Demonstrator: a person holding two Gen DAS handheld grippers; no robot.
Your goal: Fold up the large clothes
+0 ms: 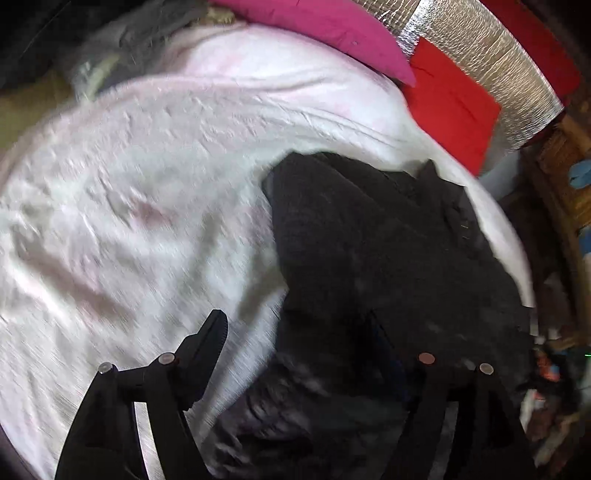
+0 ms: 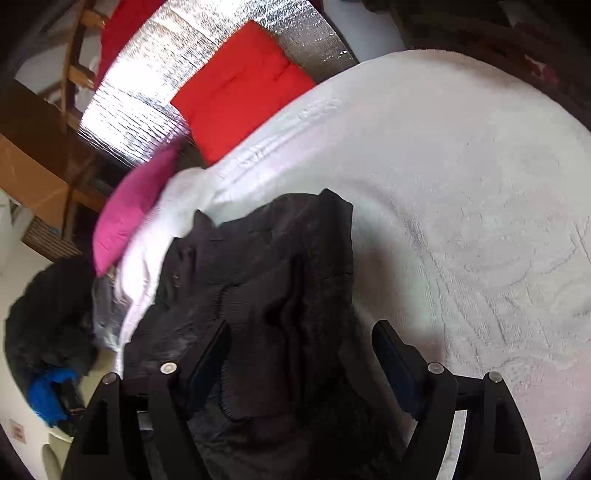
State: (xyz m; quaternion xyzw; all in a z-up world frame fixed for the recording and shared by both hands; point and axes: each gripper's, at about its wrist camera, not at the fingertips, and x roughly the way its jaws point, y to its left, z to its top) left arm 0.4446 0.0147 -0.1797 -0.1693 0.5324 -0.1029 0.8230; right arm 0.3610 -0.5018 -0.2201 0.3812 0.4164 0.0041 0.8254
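A large dark garment [image 1: 369, 236] lies bunched on a white, faintly pink blanket [image 1: 147, 184] spread over a bed. In the left wrist view my left gripper [image 1: 295, 325] hangs over the garment's near left edge. Its left finger [image 1: 210, 339] stands over the blanket, and its right finger is hard to pick out against the dark cloth. The jaws stand apart. In the right wrist view the garment [image 2: 280, 266] shows ribbed folds. My right gripper [image 2: 303, 330] is open above its near part. Cloth lies between the fingers, and the pads stand off it.
A magenta pillow [image 1: 325, 33] and a red cushion [image 1: 450, 110] lean on a silver foil panel [image 1: 491, 62] at the bed's head. Beside the bed, a dark heap of clothes with something blue [image 2: 48, 332] sits on the floor. Wooden furniture [image 2: 40, 162] stands behind it.
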